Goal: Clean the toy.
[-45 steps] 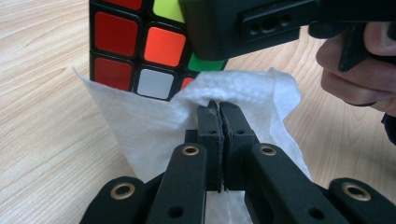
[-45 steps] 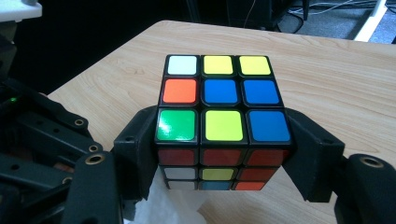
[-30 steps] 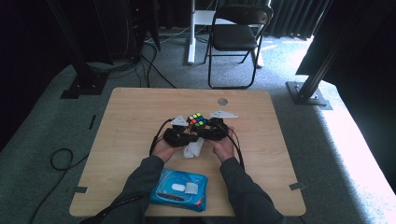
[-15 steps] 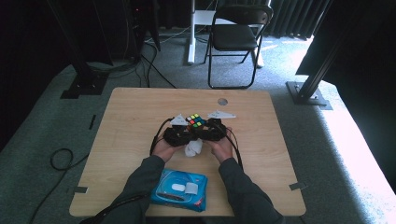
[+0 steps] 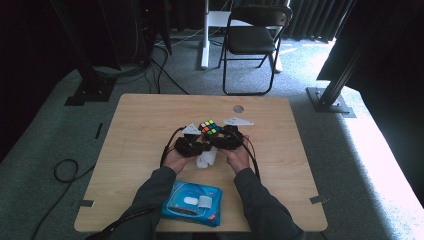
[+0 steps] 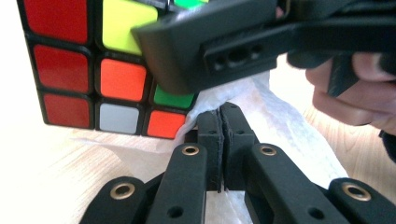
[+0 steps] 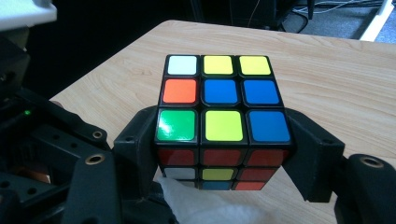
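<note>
From my remote seat I see the puzzle cube (image 7: 223, 122) as glossy plastic: smooth coloured stickers catch the light, set in a shiny black frame. The right gripper (image 7: 223, 161) clasping it has matt black plastic jaws with a faintly grainy finish, and brass-coloured metal rivets gleam on the links. The left gripper (image 6: 220, 122) looks the same matt black, its pads rough-edged like foam or rubber, pinching a white wipe (image 6: 275, 126) that looks soft, thin and crinkled, like fibrous cloth. The table (image 5: 145, 130) is pale wood-grain, smooth with a dull sheen. The blue wipes packet (image 5: 192, 204) looks like glossy plastic film.
</note>
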`<state>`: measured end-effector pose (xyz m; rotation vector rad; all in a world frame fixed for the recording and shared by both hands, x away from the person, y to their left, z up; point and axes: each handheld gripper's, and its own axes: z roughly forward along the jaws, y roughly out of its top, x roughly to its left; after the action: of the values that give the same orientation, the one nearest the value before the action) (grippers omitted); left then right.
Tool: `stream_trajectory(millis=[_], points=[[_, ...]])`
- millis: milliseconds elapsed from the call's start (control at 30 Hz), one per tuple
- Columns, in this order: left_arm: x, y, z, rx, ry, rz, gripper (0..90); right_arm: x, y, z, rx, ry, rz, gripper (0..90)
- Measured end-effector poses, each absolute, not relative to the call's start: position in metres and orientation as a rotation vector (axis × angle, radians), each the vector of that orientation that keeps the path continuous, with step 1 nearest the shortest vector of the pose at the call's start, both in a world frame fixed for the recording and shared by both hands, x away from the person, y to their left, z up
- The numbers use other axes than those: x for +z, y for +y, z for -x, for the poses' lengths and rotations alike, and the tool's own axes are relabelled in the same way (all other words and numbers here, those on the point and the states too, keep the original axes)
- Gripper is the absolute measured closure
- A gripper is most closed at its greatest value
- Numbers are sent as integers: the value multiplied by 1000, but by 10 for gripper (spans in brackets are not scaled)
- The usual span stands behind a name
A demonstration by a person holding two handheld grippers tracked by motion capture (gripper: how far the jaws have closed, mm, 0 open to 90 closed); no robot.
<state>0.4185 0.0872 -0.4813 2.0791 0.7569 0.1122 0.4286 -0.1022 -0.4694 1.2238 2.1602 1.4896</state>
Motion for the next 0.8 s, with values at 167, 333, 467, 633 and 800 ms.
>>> stream_trajectory(millis=[167,333,467,633,800], points=[[-484,87,-420,110,767,-2089,881,-467,-103,-429,1495,2155,-1229,343],[-484,87,-420,112,776,-2080,881,-462,-101,-429,1511,2144,-1215,343],[-480,88,-419,113,775,-2052,881,-462,-98,-429,1511,2148,-1210,343],[-474,89,-417,132,764,-2021,881,-466,-95,-429,1505,2153,-1221,343],[-473,90,-417,138,766,-2004,882,-467,-94,-429,1508,2151,-1230,343]])
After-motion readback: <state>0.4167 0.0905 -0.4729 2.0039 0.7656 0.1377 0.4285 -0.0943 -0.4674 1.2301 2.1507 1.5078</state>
